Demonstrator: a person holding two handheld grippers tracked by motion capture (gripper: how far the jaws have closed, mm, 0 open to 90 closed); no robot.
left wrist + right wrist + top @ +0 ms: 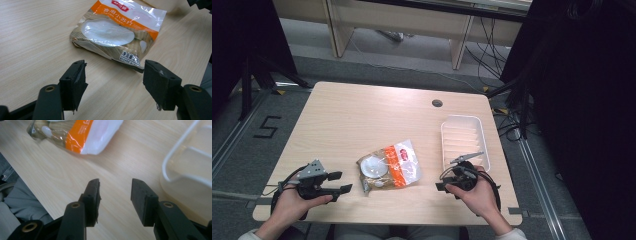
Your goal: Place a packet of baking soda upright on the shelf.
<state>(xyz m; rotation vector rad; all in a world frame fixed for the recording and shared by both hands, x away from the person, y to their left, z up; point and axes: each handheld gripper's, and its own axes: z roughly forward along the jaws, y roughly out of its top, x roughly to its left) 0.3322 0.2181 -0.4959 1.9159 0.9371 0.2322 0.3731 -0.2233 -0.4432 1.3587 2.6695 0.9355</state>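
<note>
On a pale wooden table [342, 120], seen from above: a crinkly snack bag [388, 166], orange and clear, lying flat near the front edge, roughly midway between two hand-held grippers. Further right, a white ridged tray [464, 142], nothing in it, just beyond the right hand.

At front left, left gripper [338, 182] held low over the wood, aimed across at the bag and close beside its near end without touching. Fingers [75, 82] wide apart, nothing between them; from its own camera, the bag's [117, 32] lower corner sits just ahead of the gap.

At front right, right gripper [443, 183] held in the hand beside the tray's near corner, turned toward the bag. Fingers [93, 200] moderately apart, only bare table between them. From its camera: bag [82, 135] off at upper left, tray rim [172, 162] at the right edge.

Judged step: approach before the pick-up. Bag not yet gripped, still resting on the table, apart from the tray. Most likely aim: bag into tray.

Next move, as a judgement: forward a little with the left gripper until the bag's edge lies between the fingers, then closed on the flat seam rather than the puffy middle. Thin, slippery film, so a low, level entry needed; otherwise likely to slide away across the wood. Right gripper well placed to steady the far end or take over for the lift.
</note>
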